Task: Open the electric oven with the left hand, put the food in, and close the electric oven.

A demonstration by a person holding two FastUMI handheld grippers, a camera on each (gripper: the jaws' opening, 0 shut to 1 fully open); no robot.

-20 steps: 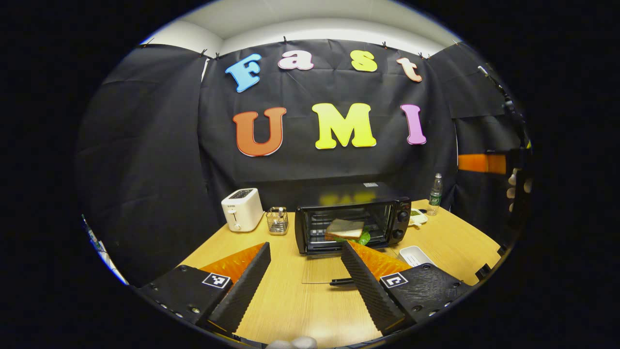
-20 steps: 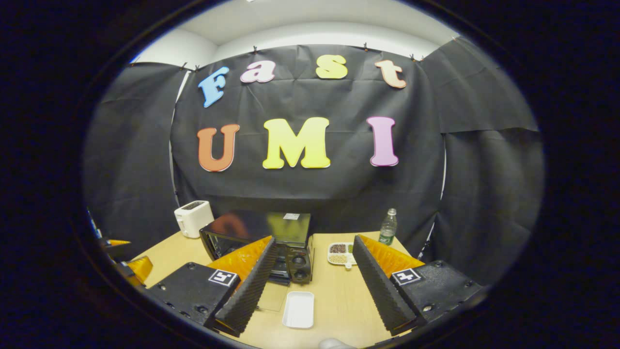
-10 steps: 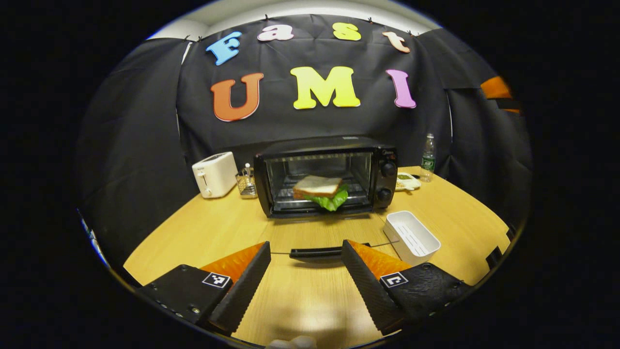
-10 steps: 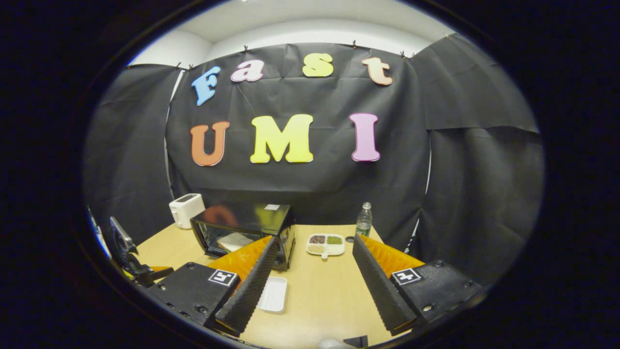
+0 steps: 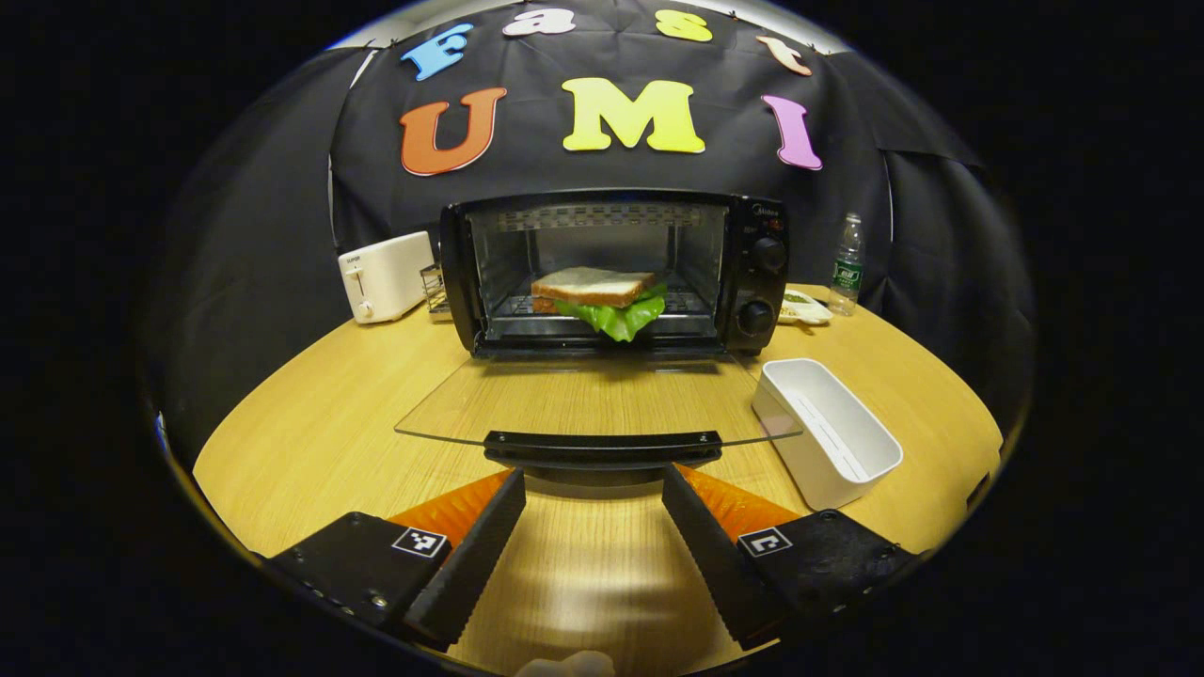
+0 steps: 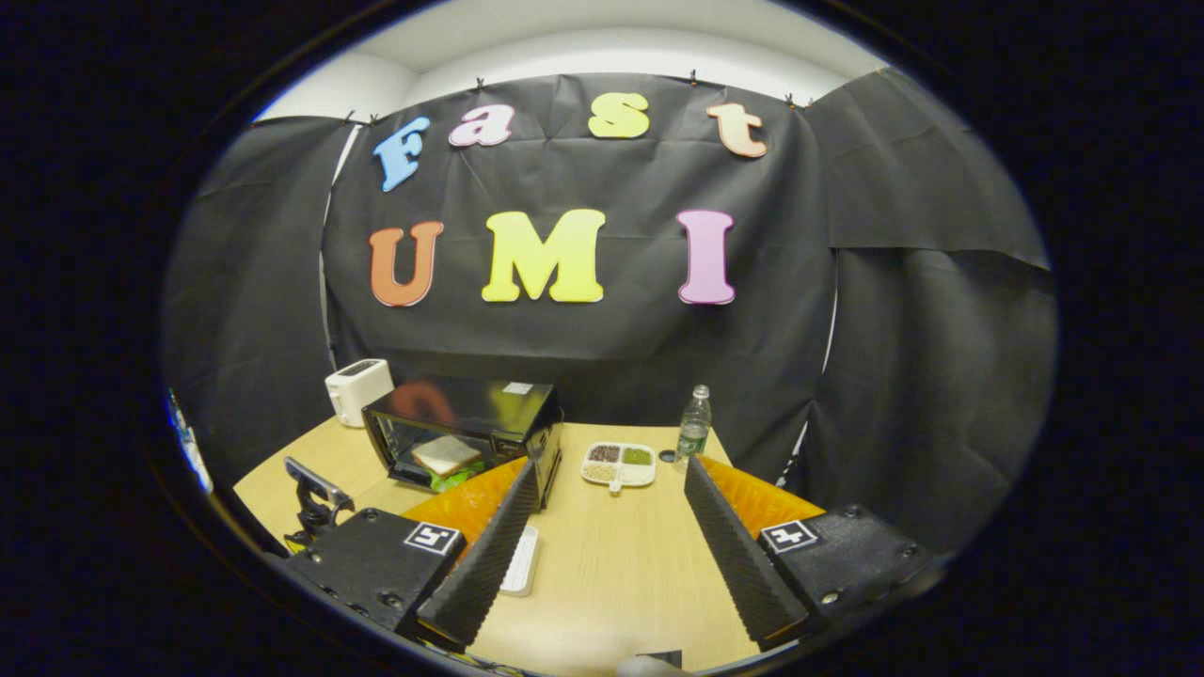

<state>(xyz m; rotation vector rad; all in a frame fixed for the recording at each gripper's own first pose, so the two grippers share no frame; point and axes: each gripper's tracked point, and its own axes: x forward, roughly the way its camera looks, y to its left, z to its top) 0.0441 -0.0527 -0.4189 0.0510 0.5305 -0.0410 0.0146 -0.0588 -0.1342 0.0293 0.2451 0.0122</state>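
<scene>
Facing the lowered oven door's handle (image 5: 602, 445), the left gripper (image 5: 593, 489) gapes wide and empty, lined up to close the oven (image 5: 611, 273) on the sandwich (image 5: 594, 293).

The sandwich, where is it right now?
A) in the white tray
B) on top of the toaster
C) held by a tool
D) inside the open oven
D: the sandwich sits on the rack inside the oven, whose glass door lies folded down flat, while the white tray beside it holds nothing.

Toaster (image 5: 386, 275), bottle (image 5: 847, 264), white tray (image 5: 828, 432)
</scene>
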